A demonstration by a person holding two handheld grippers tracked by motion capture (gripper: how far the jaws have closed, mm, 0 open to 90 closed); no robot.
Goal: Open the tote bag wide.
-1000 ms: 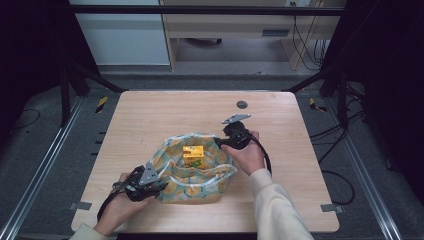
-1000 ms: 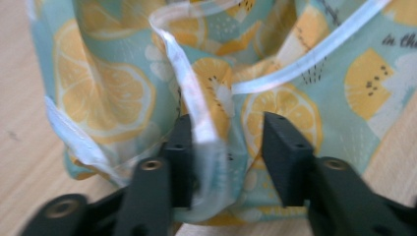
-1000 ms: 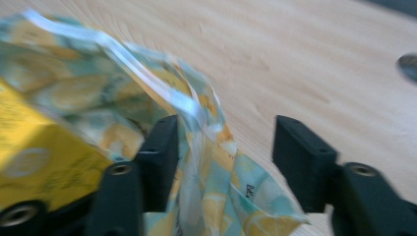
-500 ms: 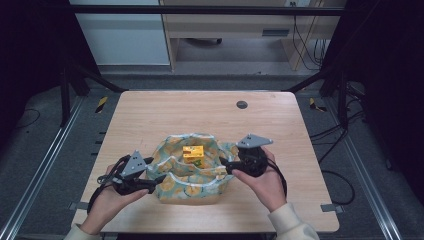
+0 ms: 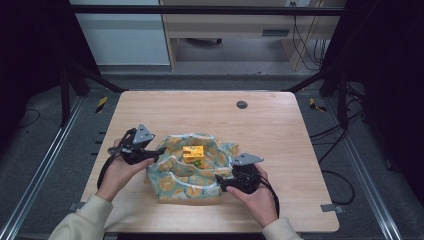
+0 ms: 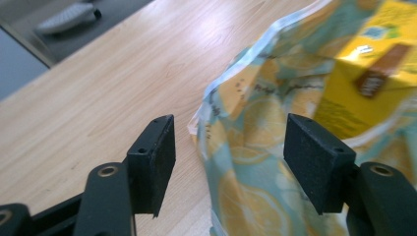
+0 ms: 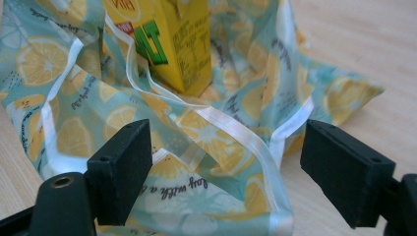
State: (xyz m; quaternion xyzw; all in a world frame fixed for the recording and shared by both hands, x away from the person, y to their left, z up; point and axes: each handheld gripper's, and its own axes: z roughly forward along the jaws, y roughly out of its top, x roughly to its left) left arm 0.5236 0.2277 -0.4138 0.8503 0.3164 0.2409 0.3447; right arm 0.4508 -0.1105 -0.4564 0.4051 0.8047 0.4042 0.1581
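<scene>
A lemon-print cloth (image 5: pixel 175 177) lies bunched in the middle of the wooden table (image 5: pixel 280 135), its edges raised around a yellow carton (image 5: pixel 192 152) standing at its centre. My left gripper (image 5: pixel 155 153) is at the cloth's left edge. In the left gripper view its jaws (image 6: pixel 231 132) have just been closing but stand open; the cloth's edge (image 6: pixel 246 162) hangs between them, and no pad presses it. My right gripper (image 5: pixel 220 182) is at the front right of the cloth. Its jaws (image 7: pixel 226 142) have just been opening and straddle a white-hemmed fold (image 7: pixel 231 132) below the carton (image 7: pixel 167 44).
A dark round grommet (image 5: pixel 242 104) sits in the table near its far edge. Black frame posts (image 5: pixel 67 85) stand at both far corners, with cables (image 5: pixel 330 135) trailing on the floor to the right. Bare wood surrounds the cloth on all sides.
My left gripper moved from the cloth's front left corner up along its left side. My right gripper came from the far right side down to the front right. Both jaws opened wider.
</scene>
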